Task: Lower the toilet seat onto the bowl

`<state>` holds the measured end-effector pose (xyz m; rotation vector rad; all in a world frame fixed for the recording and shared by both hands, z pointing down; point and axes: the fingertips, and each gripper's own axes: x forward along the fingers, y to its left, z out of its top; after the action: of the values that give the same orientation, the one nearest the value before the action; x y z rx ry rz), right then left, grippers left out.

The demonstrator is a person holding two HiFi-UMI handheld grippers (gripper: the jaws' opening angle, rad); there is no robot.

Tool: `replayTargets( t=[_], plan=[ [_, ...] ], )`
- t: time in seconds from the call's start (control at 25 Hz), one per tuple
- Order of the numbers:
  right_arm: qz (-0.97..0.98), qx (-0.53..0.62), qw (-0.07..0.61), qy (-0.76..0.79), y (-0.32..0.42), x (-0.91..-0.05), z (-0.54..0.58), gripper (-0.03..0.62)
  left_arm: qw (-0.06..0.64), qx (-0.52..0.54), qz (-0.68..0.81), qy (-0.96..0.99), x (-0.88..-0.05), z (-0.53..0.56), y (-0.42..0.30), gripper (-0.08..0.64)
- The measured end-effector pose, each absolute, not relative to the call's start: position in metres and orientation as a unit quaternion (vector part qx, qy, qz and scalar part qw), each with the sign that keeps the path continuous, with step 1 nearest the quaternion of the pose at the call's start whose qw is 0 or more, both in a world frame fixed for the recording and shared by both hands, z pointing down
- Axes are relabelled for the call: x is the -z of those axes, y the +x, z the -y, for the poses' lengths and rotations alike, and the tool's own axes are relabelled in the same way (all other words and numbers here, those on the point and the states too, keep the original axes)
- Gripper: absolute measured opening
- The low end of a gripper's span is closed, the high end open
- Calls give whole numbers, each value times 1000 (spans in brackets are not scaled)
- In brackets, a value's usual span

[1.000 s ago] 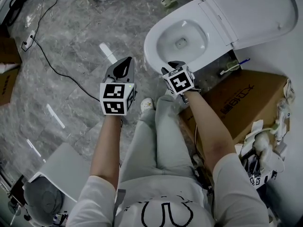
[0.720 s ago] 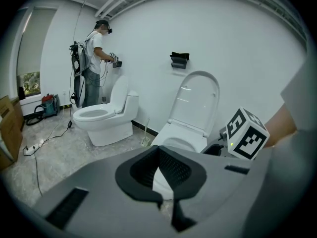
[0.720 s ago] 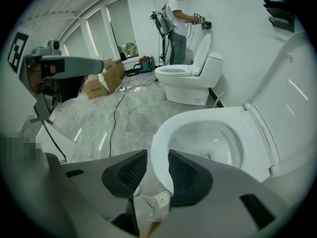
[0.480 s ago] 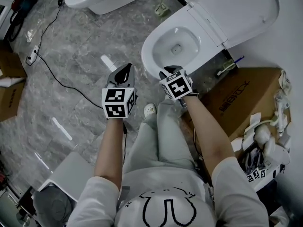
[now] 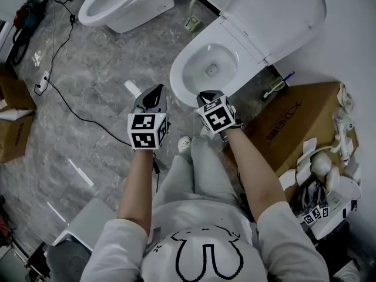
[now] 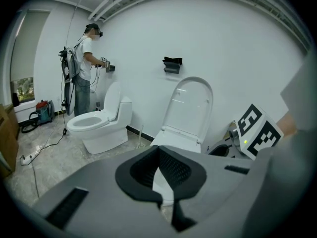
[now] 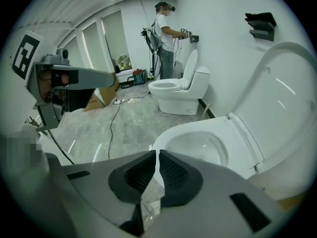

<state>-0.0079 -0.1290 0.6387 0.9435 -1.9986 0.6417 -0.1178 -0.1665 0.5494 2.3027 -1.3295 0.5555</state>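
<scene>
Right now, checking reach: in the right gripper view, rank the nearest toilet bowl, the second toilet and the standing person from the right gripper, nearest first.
The right gripper has just been closing its fingers, nothing between them.
1. Nearest toilet bowl, just ahead, slightly right.
2. Second toilet, across the floor by the wall.
3. Standing person, behind that toilet, farthest.
</scene>
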Motion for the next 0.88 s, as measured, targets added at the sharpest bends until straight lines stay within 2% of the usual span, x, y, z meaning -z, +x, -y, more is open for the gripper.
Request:
replayTargets(
  t=[0.24, 0.88],
  plan=[
    [791, -248, 397, 394, 13, -610, 130, 29, 200, -194, 469, 838, -524, 174, -96, 9],
    [803, -233, 360, 413, 69, -539, 123, 28, 178, -177, 474, 844, -463, 178, -46, 9]
  ],
)
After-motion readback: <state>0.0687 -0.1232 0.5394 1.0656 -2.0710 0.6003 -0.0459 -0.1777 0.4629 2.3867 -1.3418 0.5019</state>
